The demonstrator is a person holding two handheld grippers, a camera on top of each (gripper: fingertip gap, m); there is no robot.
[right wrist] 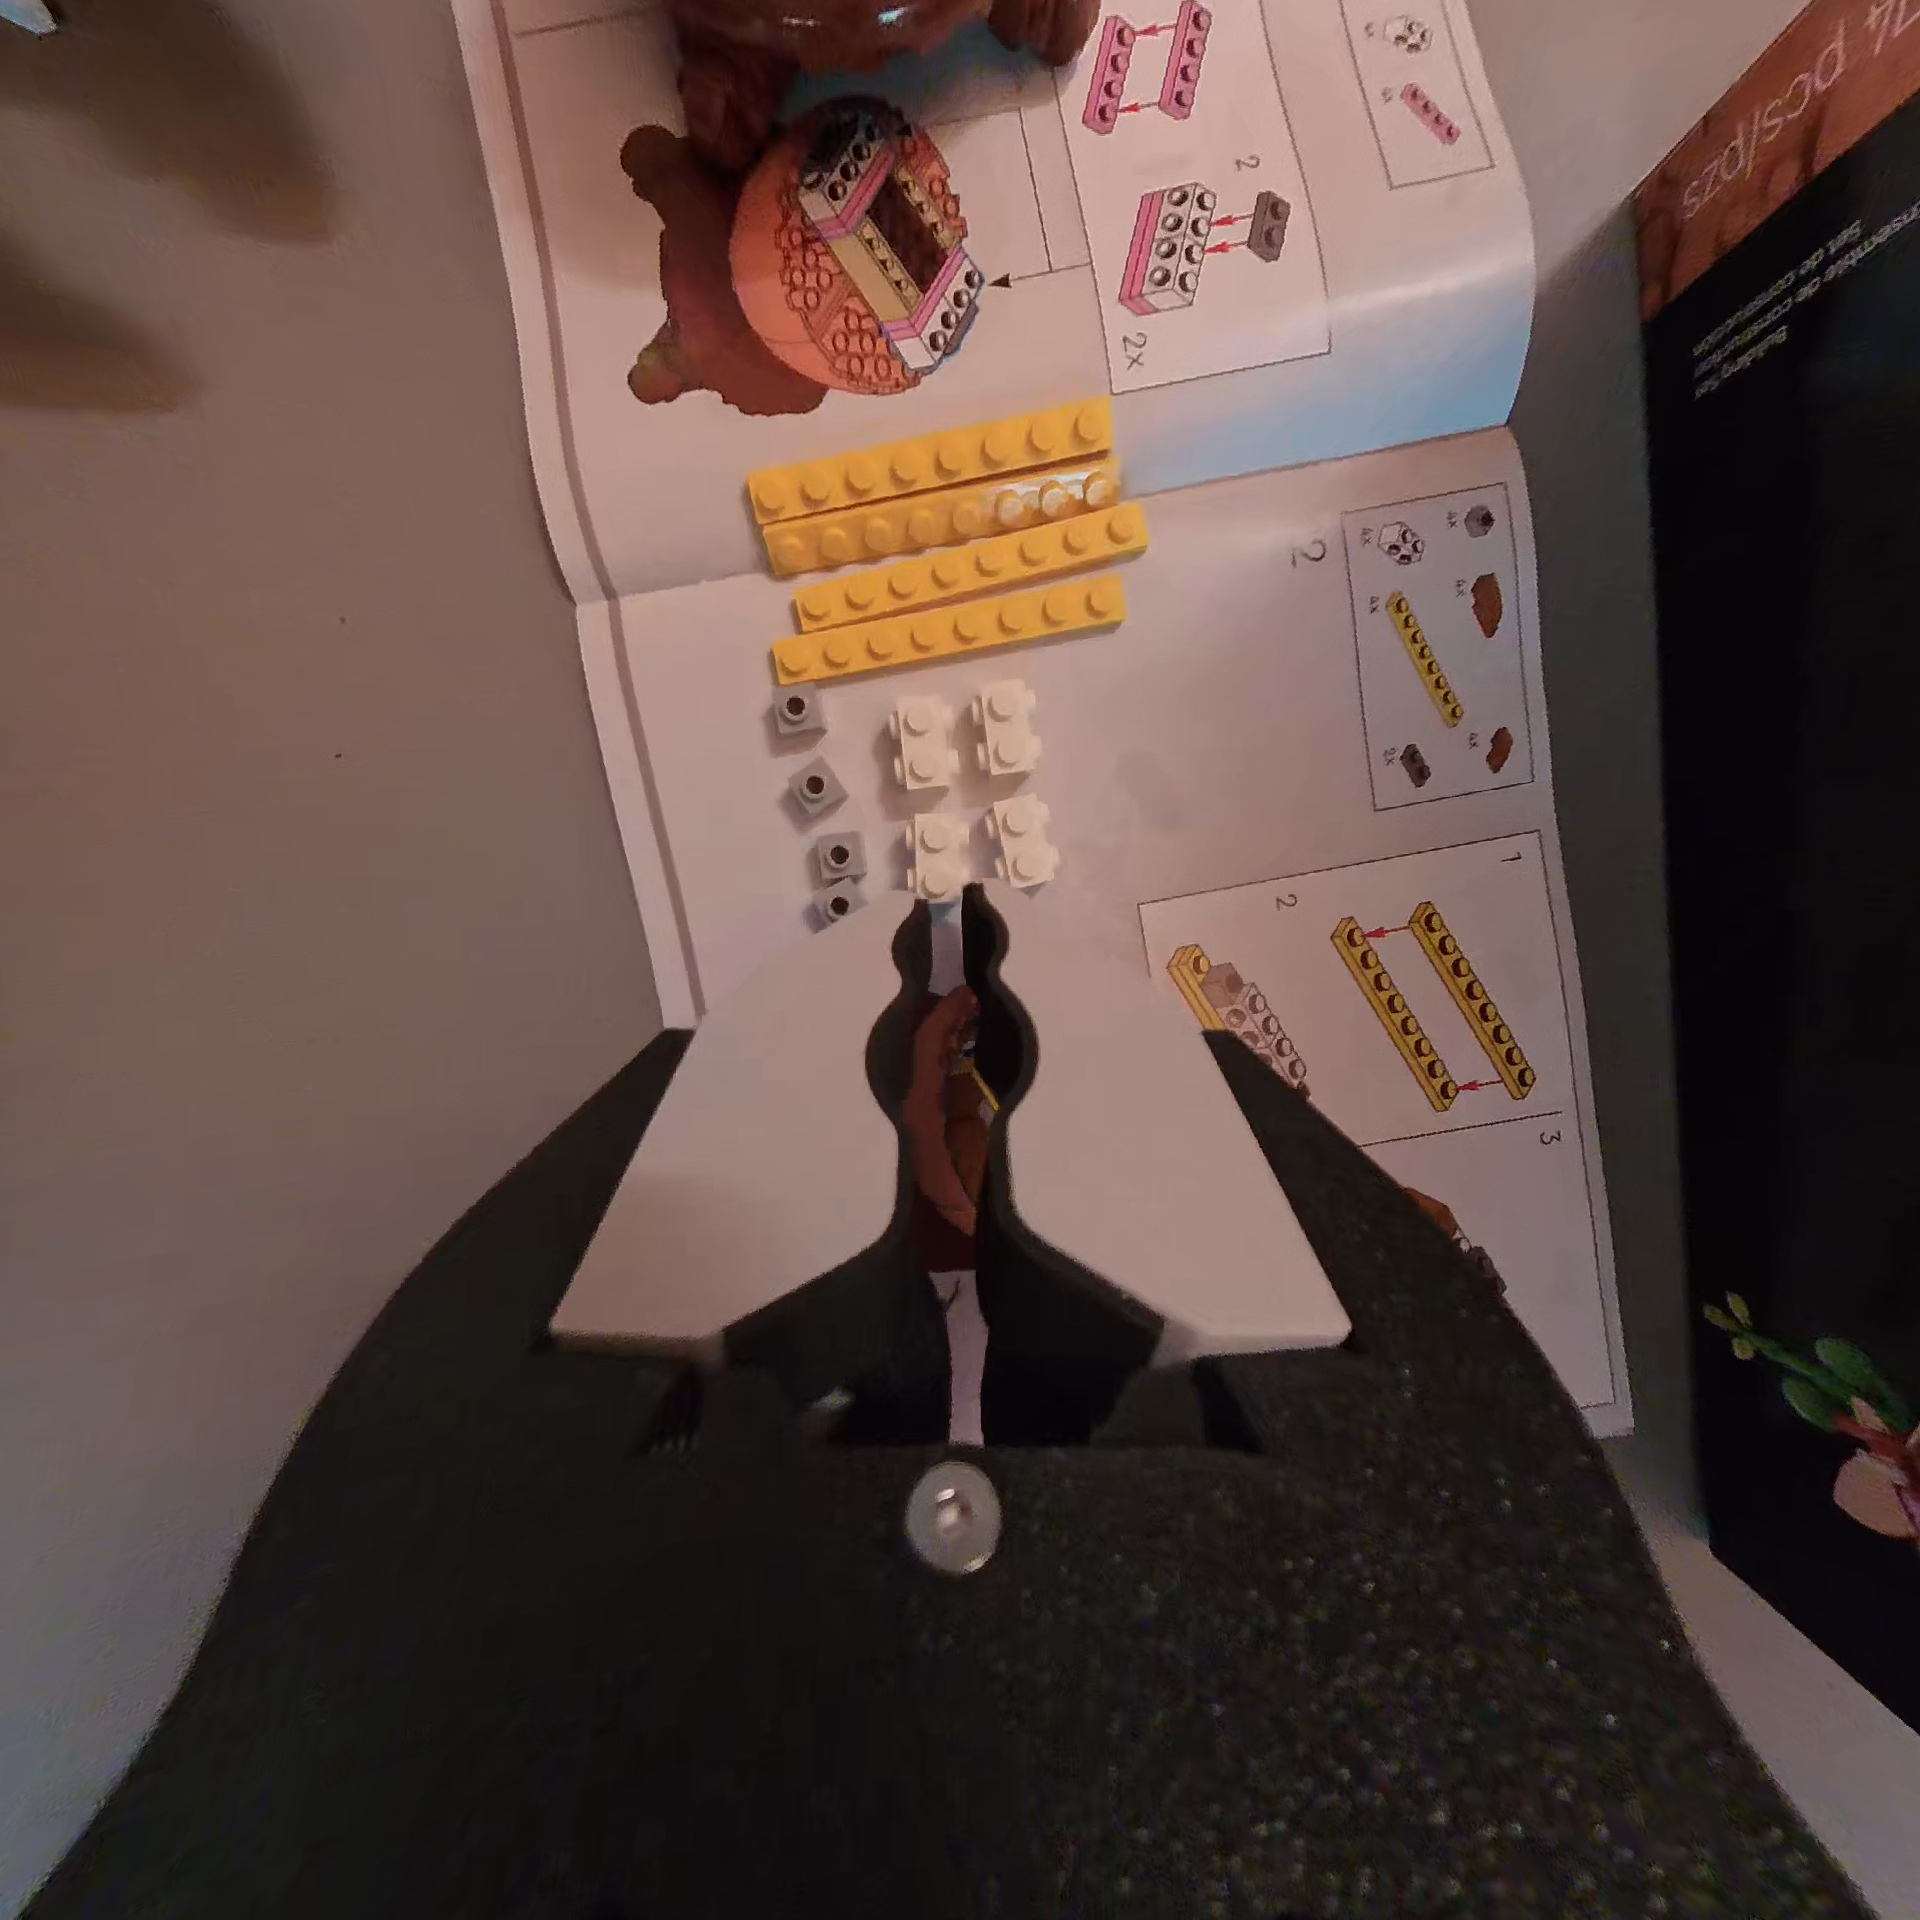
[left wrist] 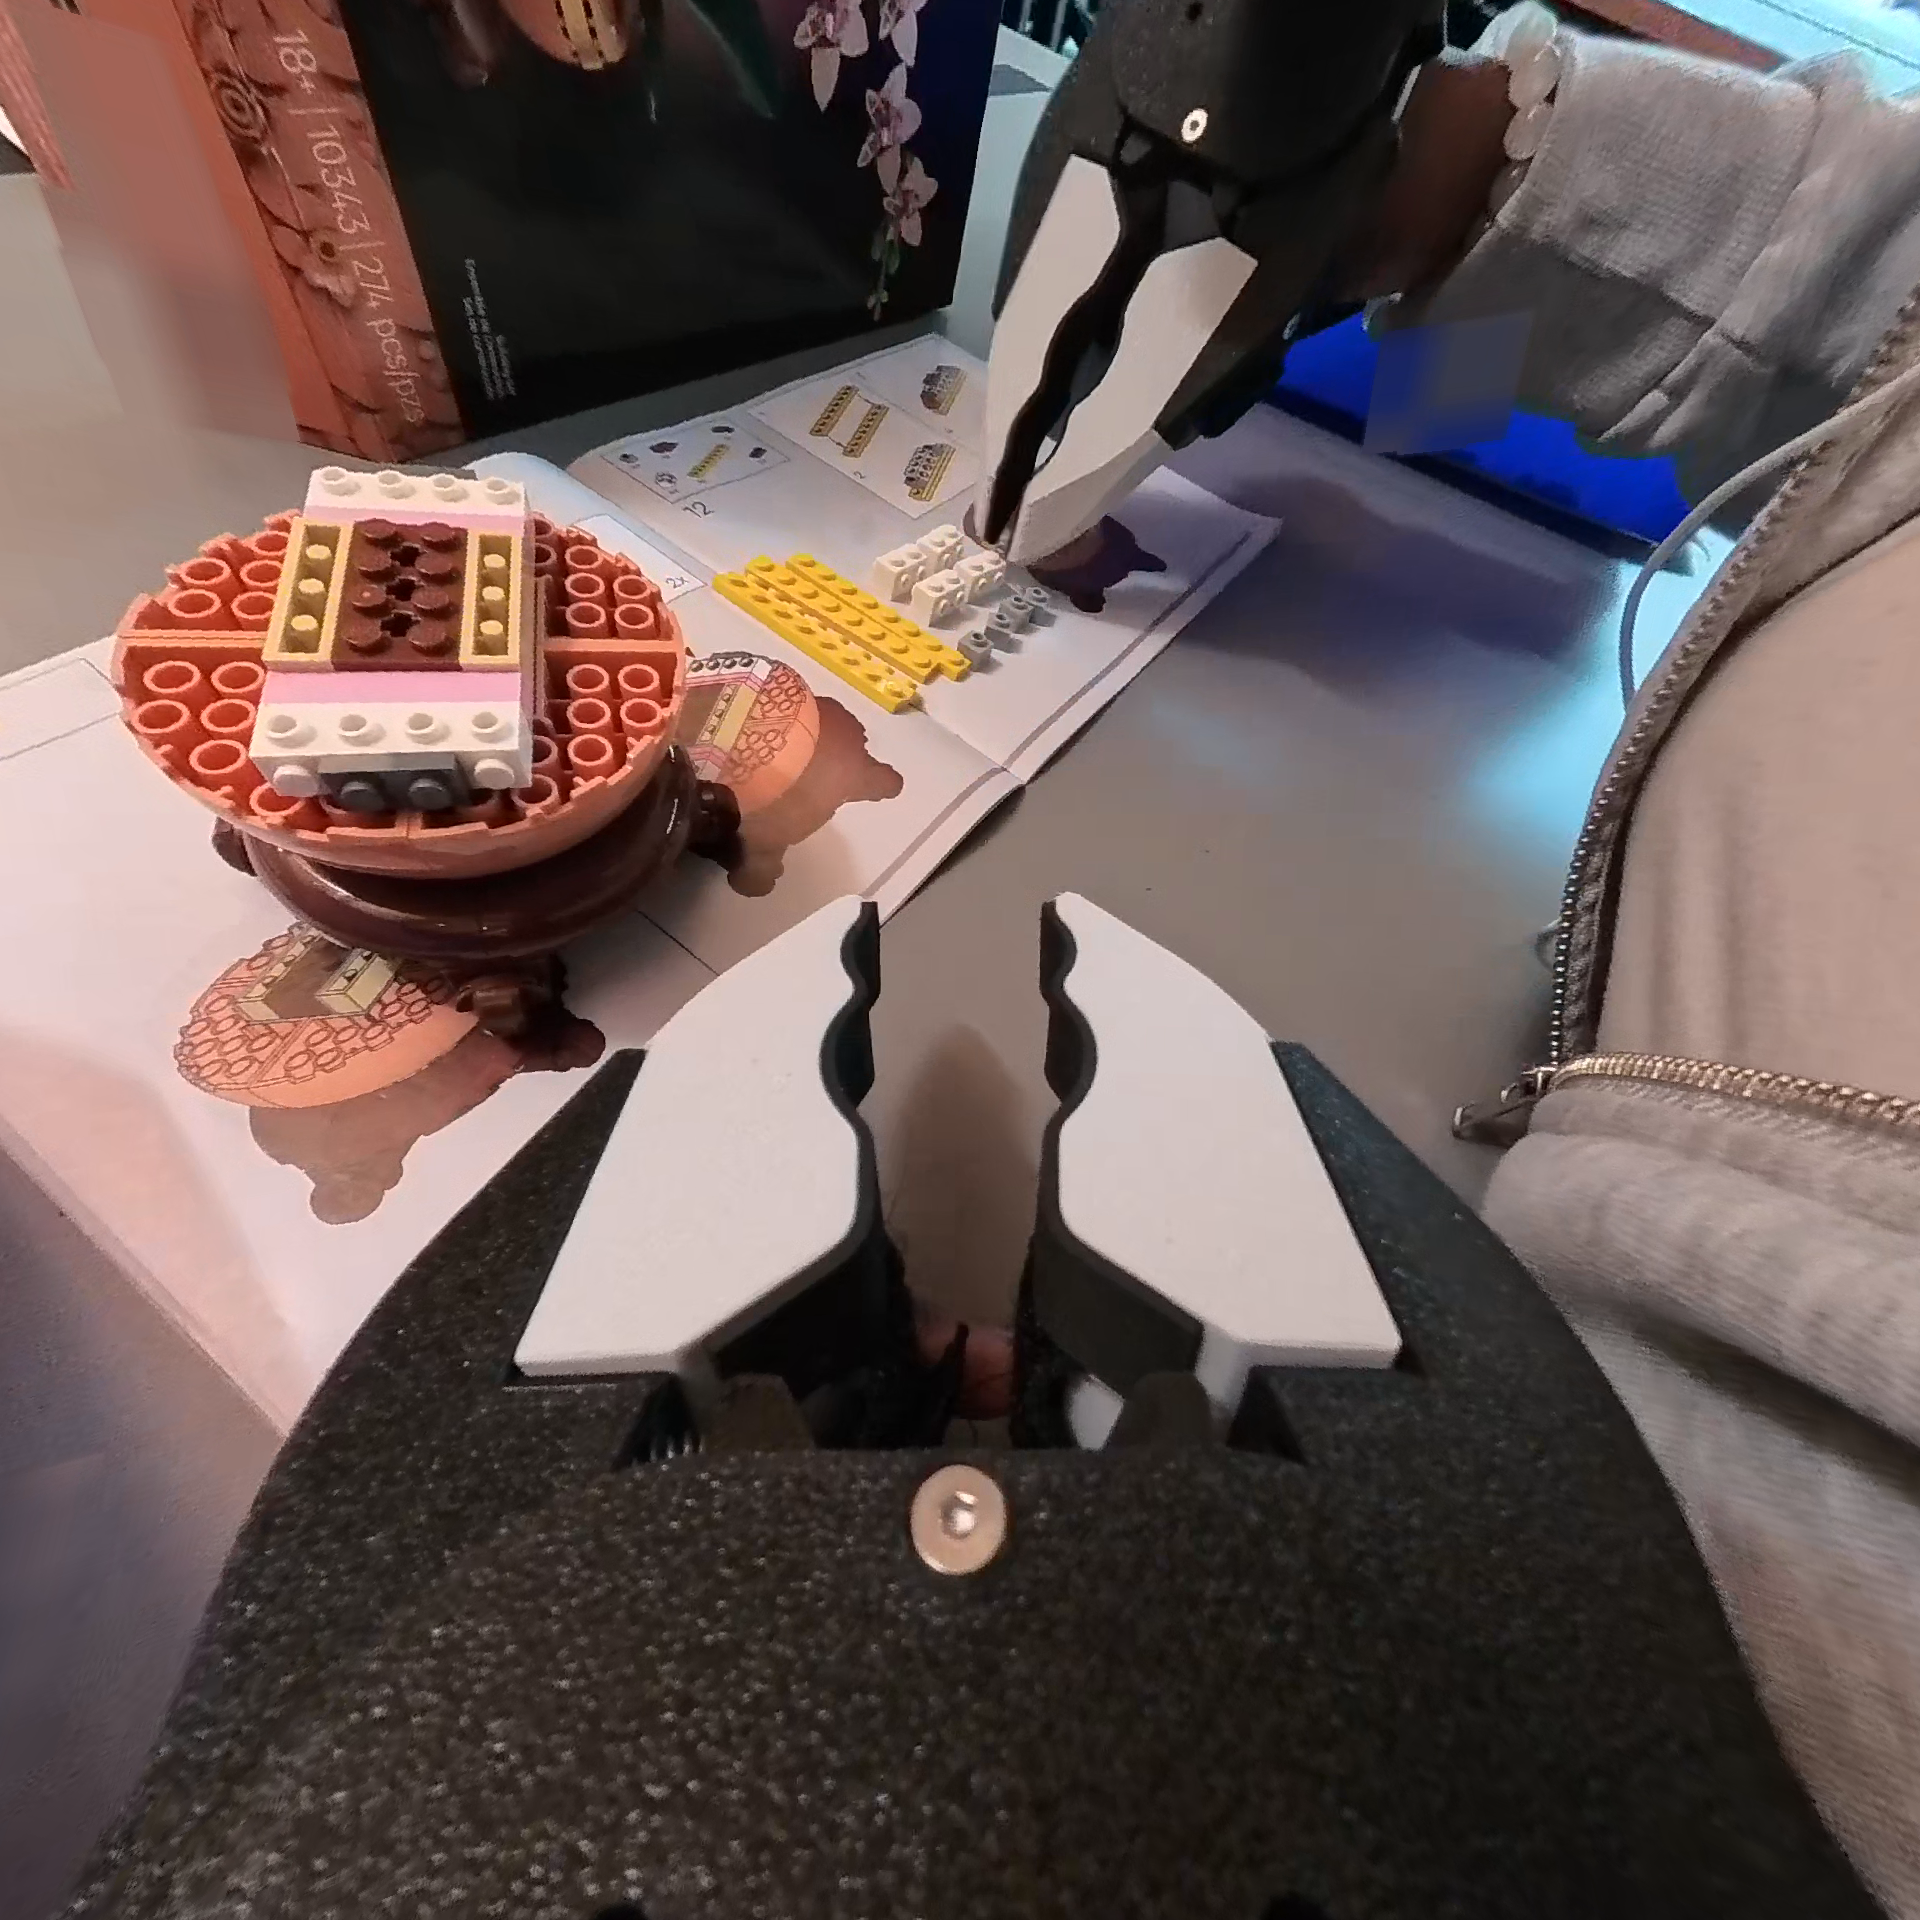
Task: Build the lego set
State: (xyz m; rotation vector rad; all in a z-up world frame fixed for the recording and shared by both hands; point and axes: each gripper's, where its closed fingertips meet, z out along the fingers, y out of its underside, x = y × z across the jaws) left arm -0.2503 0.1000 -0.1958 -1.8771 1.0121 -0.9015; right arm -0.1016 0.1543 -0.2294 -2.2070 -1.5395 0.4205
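Left gripper: fingers apart, empty, above the desk. Right gripper: fingers nearly together, tips at the white bricks; grip undeterminable.

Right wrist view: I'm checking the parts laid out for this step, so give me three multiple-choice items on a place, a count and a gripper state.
1. Where do the yellow plates lie?
A. on the open instruction booklet
B. inside the box
C. on the model

2. How many small white bricks are there?
A. two
B. four
C. six

3. The left gripper is:
A. shut on a plate
B. open and empty
C. shut on a brick

Answers: 1 A, they rest on its page; 2 B, two rows of two; 3 B, bare table shows between its fingers.
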